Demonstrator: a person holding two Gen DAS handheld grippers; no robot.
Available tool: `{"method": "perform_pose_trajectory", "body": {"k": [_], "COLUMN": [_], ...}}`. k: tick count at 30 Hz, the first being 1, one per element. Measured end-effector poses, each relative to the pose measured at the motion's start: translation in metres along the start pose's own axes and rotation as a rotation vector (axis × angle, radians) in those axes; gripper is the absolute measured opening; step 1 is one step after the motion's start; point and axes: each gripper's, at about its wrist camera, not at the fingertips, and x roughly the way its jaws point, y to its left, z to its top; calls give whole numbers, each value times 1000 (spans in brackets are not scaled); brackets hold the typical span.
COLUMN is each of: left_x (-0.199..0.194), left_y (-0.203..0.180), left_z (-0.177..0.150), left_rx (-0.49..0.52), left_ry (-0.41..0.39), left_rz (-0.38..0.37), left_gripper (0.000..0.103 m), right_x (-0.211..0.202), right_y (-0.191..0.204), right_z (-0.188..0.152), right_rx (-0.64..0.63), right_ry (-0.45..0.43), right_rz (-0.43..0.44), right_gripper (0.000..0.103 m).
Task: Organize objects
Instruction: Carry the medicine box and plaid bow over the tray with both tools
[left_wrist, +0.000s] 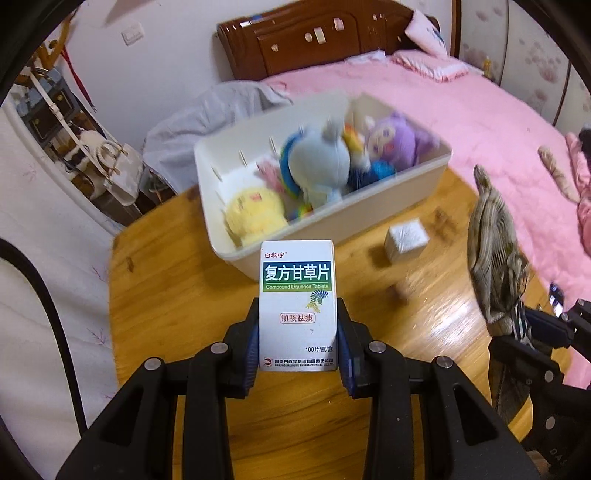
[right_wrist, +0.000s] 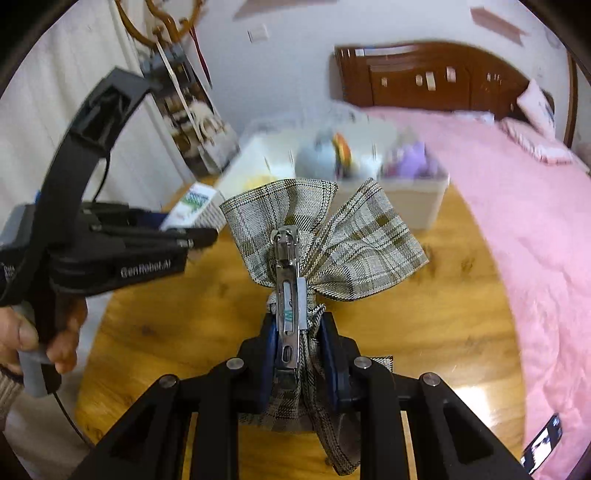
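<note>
Left gripper (left_wrist: 298, 343): clamped on the upright medicine box (left_wrist: 297, 302), lifted clear of the table (left_wrist: 177, 295), short of the white bin (left_wrist: 388, 192).
Right gripper (right_wrist: 300, 354): closed on the plaid bow hair clip (right_wrist: 325, 236), beside that bin, likely bound for it.
Bin: plush toys (left_wrist: 317, 166) fill it.
Left view only: small white box (left_wrist: 406, 240) near the bin.
Right view only: the clip's metal bar, a hand (right_wrist: 33, 332).
</note>
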Motion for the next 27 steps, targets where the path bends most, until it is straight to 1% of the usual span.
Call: {"method": "perform_pose_trajectory", "body": {"k": [3,6,9,11,16,18,23,27], "left_x": [-26,-52,-76,-89,-118,-127,-133,-122], "left_y": [8,11,13,14,17,17,26,37], "left_z": [19,36,55,65,86,93,115,141], "left_rx": [-14,-10,-3,-10,-21,-26,-68,-127], "left_ry": [-37,-86,-137,-153,-199,-215,-213,-178], "left_rz": [1,26,56,63,91,101,110,127], "left_gripper": [38,38,38,38,38,38,38,38], "right_x": [-23,-39,-51,-54,-77,-88,-92,-78], "right_y": [1,4,8,9,6,0,-18,-23], "right_z": [28,52,75,89,138,159,207,243], "right_rx": [-6,-12,-18,-19,-29,-27,-15,-25], "right_ry": [-69,-144,-184,-201,-284,-304,-274,-203], "right_rz": [1,-14,7,19,0,-3,-7,-61], "right_gripper": [23,23,23,23,23,23,23,24]}}
